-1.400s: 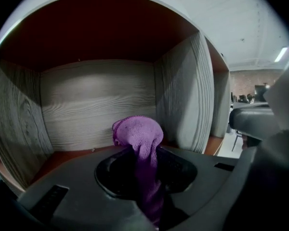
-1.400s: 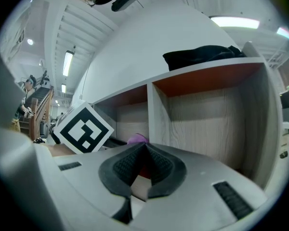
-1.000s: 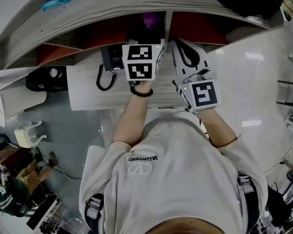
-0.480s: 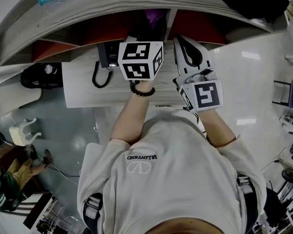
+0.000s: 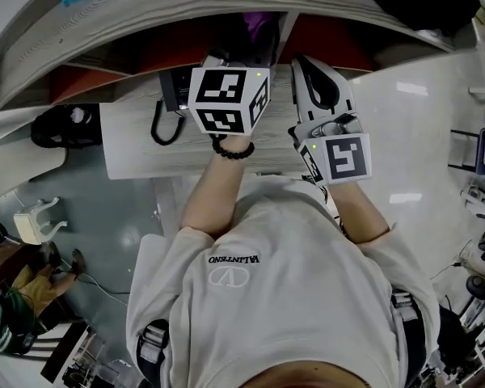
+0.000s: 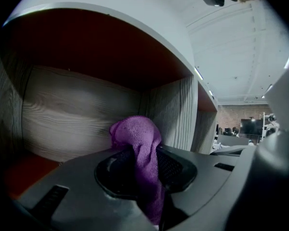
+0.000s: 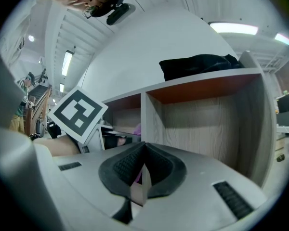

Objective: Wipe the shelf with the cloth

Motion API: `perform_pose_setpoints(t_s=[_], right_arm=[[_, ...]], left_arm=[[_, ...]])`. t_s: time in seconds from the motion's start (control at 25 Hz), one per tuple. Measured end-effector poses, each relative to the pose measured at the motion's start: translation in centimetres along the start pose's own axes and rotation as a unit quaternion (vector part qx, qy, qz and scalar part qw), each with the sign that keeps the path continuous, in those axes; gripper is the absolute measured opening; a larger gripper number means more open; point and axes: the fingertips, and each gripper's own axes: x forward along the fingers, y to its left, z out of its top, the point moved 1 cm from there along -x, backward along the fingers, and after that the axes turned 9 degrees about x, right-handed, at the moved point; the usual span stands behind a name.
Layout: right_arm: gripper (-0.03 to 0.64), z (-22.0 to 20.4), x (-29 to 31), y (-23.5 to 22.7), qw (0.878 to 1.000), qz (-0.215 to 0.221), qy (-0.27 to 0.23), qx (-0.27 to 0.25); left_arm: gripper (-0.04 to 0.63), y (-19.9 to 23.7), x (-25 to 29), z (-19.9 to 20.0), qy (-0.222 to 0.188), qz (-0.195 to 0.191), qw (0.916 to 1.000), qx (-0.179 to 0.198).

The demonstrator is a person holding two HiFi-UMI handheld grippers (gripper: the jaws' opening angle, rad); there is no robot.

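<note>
- The left gripper (image 6: pixel 143 159) is squeezing the purple cloth (image 6: pixel 135 131) tight between its jaws. A bunch of the cloth is sticking out past the tips.
- The cloth is sitting inside a cubby of the shelf (image 5: pixel 186 148), the one just left of the upright divider wall (image 6: pixel 169 113).
- That cubby is showing a wood-pattern back wall and a red roof. I cannot tell if the cloth is touching the back wall.
- The right gripper (image 7: pixel 144 150) is pressing its jaws together, and nothing is sitting between them.
- The right gripper is hanging in front of the shelf, outside the cubbies. It is pointing at the front edge of the divider wall.
- In the right gripper view, the left gripper's marker cube (image 7: pixel 77 113) is showing just to the left.
- A black thing with a looping cord (image 5: pixel 171 107) is lying on the lower board, just left of the left gripper.
- A black bag (image 5: pixel 69 126) is sitting past the left end of that board.
- A dark bundle (image 7: pixel 202 64) is lying on top of the shelf, above the right cubby.
- The person in the light shirt (image 5: pixel 283 297) is standing close to the shelf and reaching both arms forward.
</note>
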Motion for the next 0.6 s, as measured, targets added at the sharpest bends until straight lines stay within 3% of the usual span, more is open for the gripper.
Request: perform_pose_setpoints(t_s=[0.6], right_arm=[[-0.002,0.4,0.5,1.2,1.000,-0.009,-0.005,-0.004]], left_arm=[[0.092,0.5,-0.6,3.6,-0.044,-0.005,0.9989,0.012]])
